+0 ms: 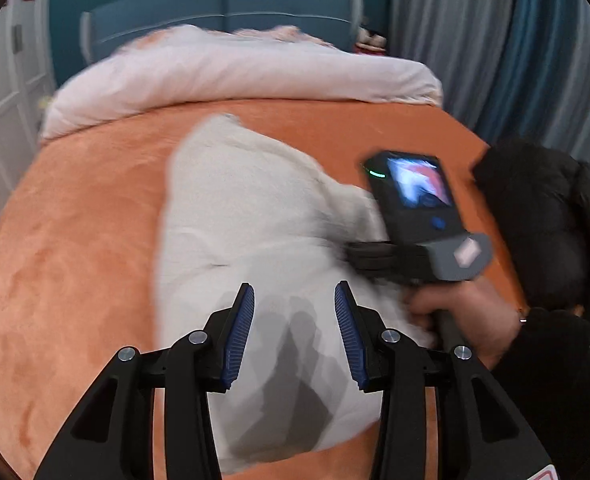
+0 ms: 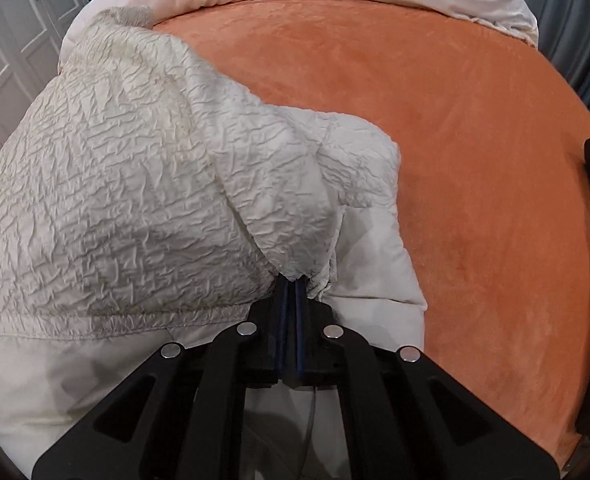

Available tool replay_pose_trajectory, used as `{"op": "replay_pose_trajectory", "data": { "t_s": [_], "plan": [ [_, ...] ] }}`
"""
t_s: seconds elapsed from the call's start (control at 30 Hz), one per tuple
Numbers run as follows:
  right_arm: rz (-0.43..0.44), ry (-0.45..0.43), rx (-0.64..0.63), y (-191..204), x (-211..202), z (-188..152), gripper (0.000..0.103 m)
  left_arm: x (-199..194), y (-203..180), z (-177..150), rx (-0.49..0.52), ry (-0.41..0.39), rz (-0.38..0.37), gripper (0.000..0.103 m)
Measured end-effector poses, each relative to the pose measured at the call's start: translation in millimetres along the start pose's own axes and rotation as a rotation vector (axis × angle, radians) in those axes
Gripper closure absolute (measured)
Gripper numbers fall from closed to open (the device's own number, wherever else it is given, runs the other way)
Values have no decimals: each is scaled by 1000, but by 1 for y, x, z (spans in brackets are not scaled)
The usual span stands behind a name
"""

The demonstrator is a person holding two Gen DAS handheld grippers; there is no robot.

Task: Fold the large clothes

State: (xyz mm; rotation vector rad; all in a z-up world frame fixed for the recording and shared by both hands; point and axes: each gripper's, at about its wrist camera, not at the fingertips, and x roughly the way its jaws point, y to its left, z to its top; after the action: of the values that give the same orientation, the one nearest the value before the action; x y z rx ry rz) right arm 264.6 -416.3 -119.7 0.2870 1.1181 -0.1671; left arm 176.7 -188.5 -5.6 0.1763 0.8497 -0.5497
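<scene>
From the left wrist camera, the left gripper [image 1: 294, 300] hangs over a cream quilted jacket [image 1: 247, 216] spread on an orange bed cover [image 1: 75, 240], its jaws partly apart with nothing pinched between the blue pads [image 1: 241, 332]. To the right, a hand [image 1: 463, 312] in a black sleeve [image 1: 555, 380] works the right gripper's body at the garment's right edge; a pale duvet [image 1: 235, 72] lies bunched at the far end. From the right wrist camera, the right gripper [image 2: 291, 280] is clamped tight on a gathered fold of the jacket [image 2: 135, 168], which lies left of the bare orange cover [image 2: 475, 160].
</scene>
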Motion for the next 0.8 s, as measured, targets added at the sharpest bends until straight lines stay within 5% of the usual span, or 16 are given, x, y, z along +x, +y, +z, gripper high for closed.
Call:
{"op": "replay_pose_trajectory", "data": {
  "t_s": [0.2, 0.37, 0.47, 0.57, 0.7, 0.8],
  "plan": [
    [128, 26, 82, -31, -47, 5, 98, 35, 14, -9, 33, 99, 78, 62],
    [215, -29, -69, -20, -131, -43, 98, 36, 18, -12, -10, 95, 65, 62],
    [216, 48, -133, -9, -124, -82, 98, 33, 16, -15, -13, 91, 77, 62],
    [93, 100, -127, -21, -93, -112, 102, 31, 13, -15, -11, 96, 77, 61],
    [135, 98, 71, -71, -77, -144, 103, 32, 16, -17, 5, 101, 62, 61],
    [143, -1, 131, -77, -115, -143, 102, 32, 15, -18, 16, 92, 82, 61]
  ]
}}
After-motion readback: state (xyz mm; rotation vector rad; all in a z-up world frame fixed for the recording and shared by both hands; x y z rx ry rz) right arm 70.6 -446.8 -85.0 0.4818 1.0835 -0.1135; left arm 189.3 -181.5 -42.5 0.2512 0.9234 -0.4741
